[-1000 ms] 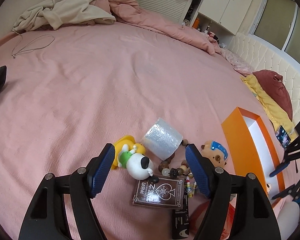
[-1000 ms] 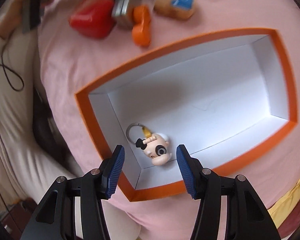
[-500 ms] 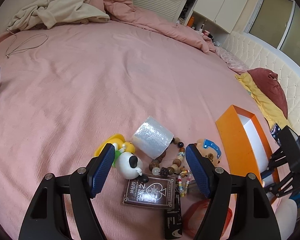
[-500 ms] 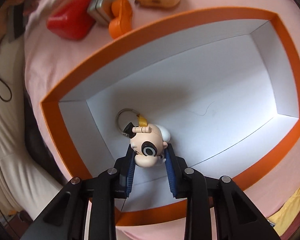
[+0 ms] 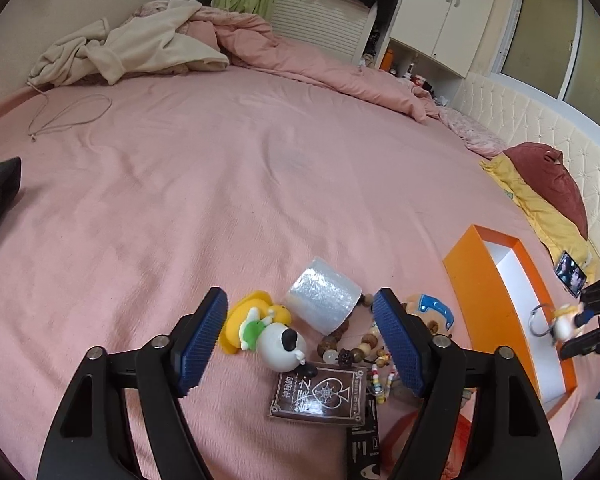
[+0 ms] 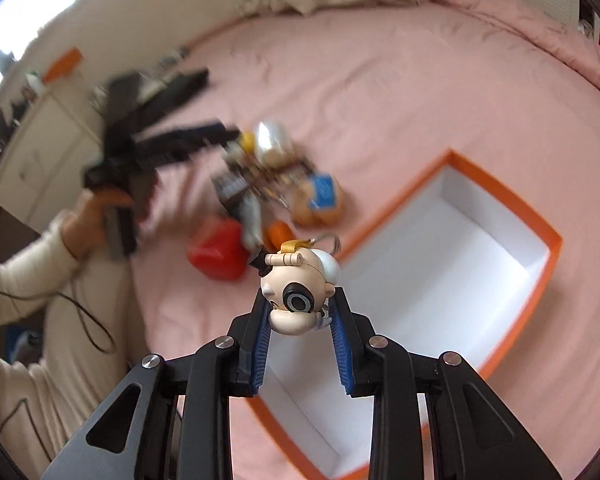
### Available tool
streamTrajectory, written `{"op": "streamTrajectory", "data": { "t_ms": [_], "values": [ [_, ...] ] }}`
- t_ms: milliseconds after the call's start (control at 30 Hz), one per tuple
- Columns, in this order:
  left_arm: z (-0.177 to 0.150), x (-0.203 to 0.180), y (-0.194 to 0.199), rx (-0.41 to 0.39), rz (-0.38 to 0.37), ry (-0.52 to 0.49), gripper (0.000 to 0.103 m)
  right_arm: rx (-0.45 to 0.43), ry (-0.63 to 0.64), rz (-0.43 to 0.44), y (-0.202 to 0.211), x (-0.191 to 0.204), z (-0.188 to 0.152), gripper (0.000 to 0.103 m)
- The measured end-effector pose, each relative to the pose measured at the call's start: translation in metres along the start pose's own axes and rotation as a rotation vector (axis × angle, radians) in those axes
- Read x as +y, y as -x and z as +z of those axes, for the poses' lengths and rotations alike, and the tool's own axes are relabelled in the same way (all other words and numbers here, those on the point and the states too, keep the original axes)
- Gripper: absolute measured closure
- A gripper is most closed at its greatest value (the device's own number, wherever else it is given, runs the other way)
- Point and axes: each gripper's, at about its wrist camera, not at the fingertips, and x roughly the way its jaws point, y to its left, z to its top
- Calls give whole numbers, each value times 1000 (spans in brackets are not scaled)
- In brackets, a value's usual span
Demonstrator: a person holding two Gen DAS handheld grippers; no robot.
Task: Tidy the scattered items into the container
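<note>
Right hand-held gripper (image 6: 300, 312) is clenching the little cartoon-head keychain (image 6: 296, 292) at lower centre of the right wrist view, blue pads pressing both sides of the head and the metal ring poking up behind it. It is hanging in the air above the near part of the orange box (image 6: 540, 236), whose white floor is looking bare wherever it shows, so nothing counts as put away right now!

Over on the left wrist view, the left hand-held gripper (image 5: 300, 344) is hovering with its jaws spread wide and has just been opening a touch further, with nothing pinched between the pads. Just under it, at lower centre, the pile is waiting: a card box with a spade emblem (image 5: 320, 394), a white-and-black dog figure (image 5: 280, 344) lying against a yellow toy (image 5: 252, 312), a string of beads (image 5: 352, 350), a roll of clear tape (image 5: 324, 300) and, partly hidden by the right finger, a bear head with a blue patch (image 5: 432, 308). The red heart-shaped thing (image 6: 218, 254) and an orange piece (image 6: 280, 232) are sitting blurred in the right wrist view, left of the box.

Farther back, pink bed (image 5: 220, 180) is stretching away empty to the rumpled blankets at the upper left.

My read: barely begun, with the whole heap left to carry over.
</note>
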Motion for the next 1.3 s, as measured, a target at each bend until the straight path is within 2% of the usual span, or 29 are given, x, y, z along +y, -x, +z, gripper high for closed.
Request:
{"op": "streamTrajectory", "data": {
  "t_ms": [67, 133, 233, 300, 333, 400, 467, 633, 767, 867, 967, 1033, 1133, 1300],
  "values": [
    [0, 1, 1, -5, 4, -3, 24, -41, -2, 32, 7, 14, 13, 76],
    [1, 1, 3, -15, 6, -5, 24, -64, -3, 37, -24, 45, 33, 76],
    [1, 2, 2, -14, 20, -7, 23, -106, -33, 32, -36, 52, 50, 76],
    [1, 2, 2, -19, 37, -17, 23, -140, -78, -9, -53, 62, 66, 74],
    [1, 1, 3, -27, 47, -25, 23, -160, -87, -31, -56, 64, 70, 71],
    [0, -2, 5, -46, 64, -43, 23, -200, -93, -66, -56, 67, 73, 52],
    [0, -4, 6, -57, 63, -57, 23, -246, -93, -77, -54, 72, 73, 51],
    [0, -10, 6, -60, 55, -79, 23, -274, -117, -121, -42, 72, 57, 51],
    [-3, -16, 7, -50, 74, -113, 23, -334, -160, -144, -28, 78, 35, 48],
    [-10, -19, 12, -28, 84, -133, 23, -368, -174, -159, -28, 95, 17, 41],
    [-18, -23, 21, -31, 115, -140, 23, -392, -169, -237, -38, 120, -4, 41],
    [-29, -20, 29, -20, 93, -78, 23, -390, -190, -264, -47, 133, -19, 41],
    [-52, -16, 37, 38, 59, 17, 23, -387, -221, -274, -62, 153, -39, 41],
    [-75, -28, 39, 97, 119, -25, 23, -392, -241, -360, -81, 167, -65, 41]
  ]
}}
